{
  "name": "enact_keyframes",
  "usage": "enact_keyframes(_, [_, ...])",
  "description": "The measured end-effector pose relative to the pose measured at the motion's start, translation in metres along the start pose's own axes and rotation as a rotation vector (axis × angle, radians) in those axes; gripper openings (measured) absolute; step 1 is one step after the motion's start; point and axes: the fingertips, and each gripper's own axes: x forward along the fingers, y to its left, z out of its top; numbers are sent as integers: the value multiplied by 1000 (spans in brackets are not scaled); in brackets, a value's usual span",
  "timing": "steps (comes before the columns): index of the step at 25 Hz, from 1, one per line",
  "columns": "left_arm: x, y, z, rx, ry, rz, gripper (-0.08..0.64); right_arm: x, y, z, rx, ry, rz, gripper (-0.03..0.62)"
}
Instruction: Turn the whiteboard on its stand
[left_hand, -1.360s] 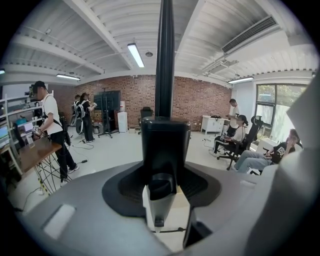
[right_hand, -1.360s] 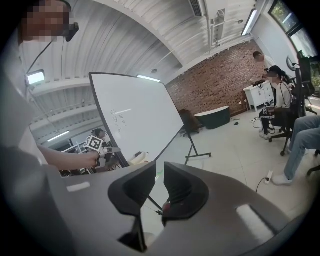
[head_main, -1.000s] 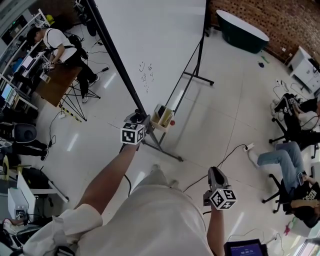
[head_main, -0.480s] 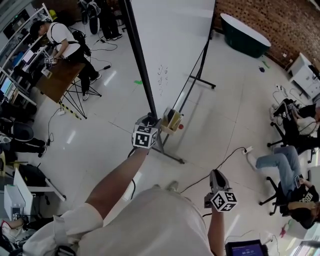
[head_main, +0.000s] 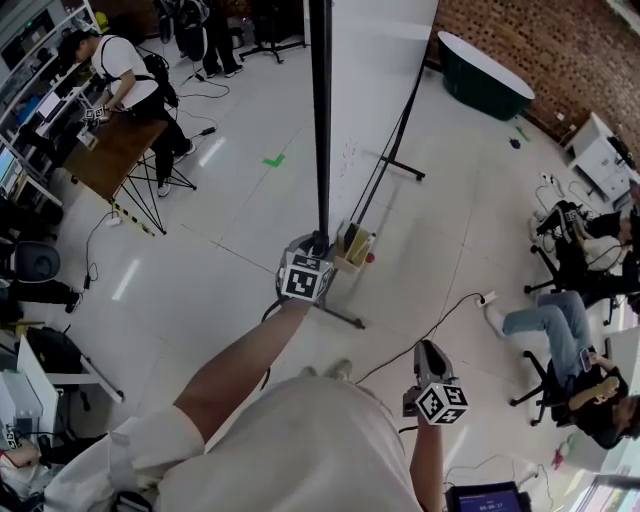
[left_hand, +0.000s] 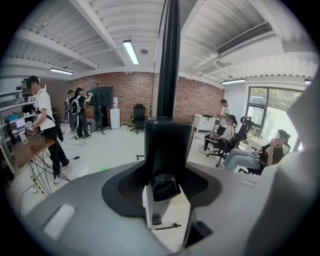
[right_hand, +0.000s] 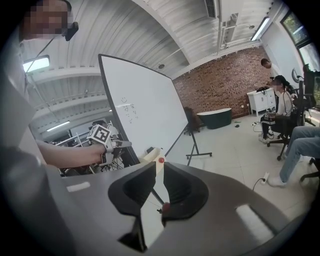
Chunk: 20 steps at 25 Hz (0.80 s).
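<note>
The whiteboard (head_main: 380, 60) stands on a black wheeled stand (head_main: 340, 316) and shows almost edge-on in the head view. Its black side frame (head_main: 320, 120) runs straight up from my left gripper (head_main: 312, 245). In the left gripper view that black frame (left_hand: 169, 60) fills the gap between the jaws, and the left gripper (left_hand: 167, 150) is shut on it. The right gripper (head_main: 428, 352) hangs low at my right side, away from the board, shut with nothing in it. From the right gripper (right_hand: 157, 167) I see the board's white face (right_hand: 145, 100) and the left gripper (right_hand: 117, 145) at its edge.
A small tray of markers (head_main: 352, 245) hangs at the board's lower corner. A wooden table (head_main: 115, 155) with a person (head_main: 120, 80) stands at the left. People sit on office chairs (head_main: 570, 330) at the right. A cable and power strip (head_main: 470, 300) lie on the floor.
The whiteboard has swung from showing its white face to nearly edge-on. My left gripper moved right with the frame. The right gripper has barely shifted.
</note>
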Motion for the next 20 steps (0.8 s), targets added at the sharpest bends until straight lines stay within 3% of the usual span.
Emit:
enact_keyframes(9, [-13,4,-10,9,-13,-26,213,-14,34,6,-18,-58,-29,51])
enact_keyframes(20, [-34,3,-18,41,-71,-56,213,-16,55,-37,-24,-27,-45,51])
